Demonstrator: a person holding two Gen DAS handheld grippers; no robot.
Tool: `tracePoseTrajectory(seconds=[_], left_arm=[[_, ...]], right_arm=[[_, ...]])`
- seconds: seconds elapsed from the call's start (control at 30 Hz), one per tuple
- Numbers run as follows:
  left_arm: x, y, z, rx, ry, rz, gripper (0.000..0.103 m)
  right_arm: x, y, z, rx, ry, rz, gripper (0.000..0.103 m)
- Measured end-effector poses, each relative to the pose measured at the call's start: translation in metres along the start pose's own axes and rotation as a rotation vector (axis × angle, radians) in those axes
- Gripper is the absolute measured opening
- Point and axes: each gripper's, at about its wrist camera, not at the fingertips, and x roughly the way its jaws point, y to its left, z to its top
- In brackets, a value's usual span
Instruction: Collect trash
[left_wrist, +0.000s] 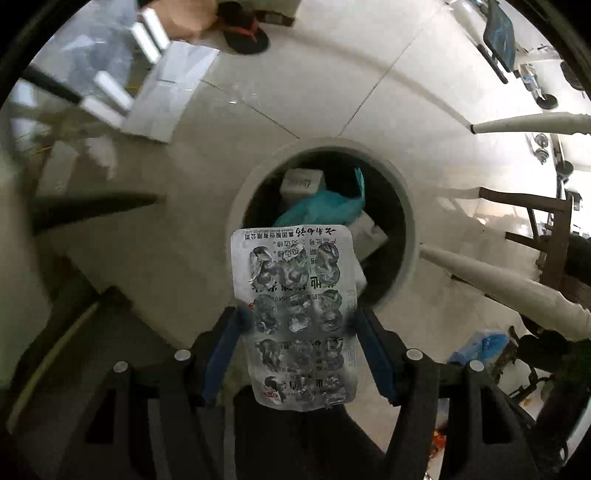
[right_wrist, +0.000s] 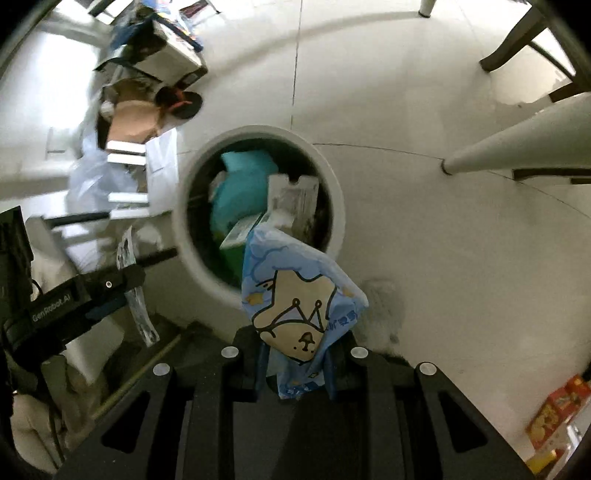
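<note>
A round white trash bin (left_wrist: 400, 192) stands on the floor below both grippers, holding a teal bag (left_wrist: 321, 210) and white boxes. My left gripper (left_wrist: 299, 325) is shut on an empty silver pill blister pack (left_wrist: 295, 295), held above the bin's near rim. In the right wrist view the bin (right_wrist: 332, 173) is seen from above. My right gripper (right_wrist: 295, 354) is shut on a blue wrapper with a cartoon bear (right_wrist: 299, 302), above the bin's near edge. The left gripper (right_wrist: 127, 291) with the blister pack (right_wrist: 142, 317) shows at the left of that view.
White tiled floor (left_wrist: 314, 92) surrounds the bin. White table legs (left_wrist: 517, 125) and a dark wooden chair (left_wrist: 546, 229) stand to the right. Boxes and a clear plastic bag (right_wrist: 110, 162) lie left of the bin. A black slipper (left_wrist: 243, 35) lies beyond. Red snack boxes (right_wrist: 554, 410) sit bottom right.
</note>
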Motion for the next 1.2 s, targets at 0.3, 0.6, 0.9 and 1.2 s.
tracePoseTrajectory(seconds=[0.3,0.6,0.9,1.2], left_arm=[[0.039,0.010,0.041,0.026,0.045,-0.081,0.102],[-0.015,0.019,0.008,0.074,-0.124,0.140,0.102],[-0.084,-0.003,-0.061,0.168,-0.186,0.352,0.102],[-0.189,-0.070,-0.111,0.252,-0.185,0.334,0.102]], right_arm=[[0.073,0.013,0.065,-0.059,-0.056,0.087,0.038],[0.060,0.029,0.054,-0.133,-0.079,0.093,0.101],[-0.022,0.049,-0.005,-0.237,-0.136,-0.039,0.101],[-0.192,0.048,-0.061,-0.179,-0.188,-0.106,0.101]])
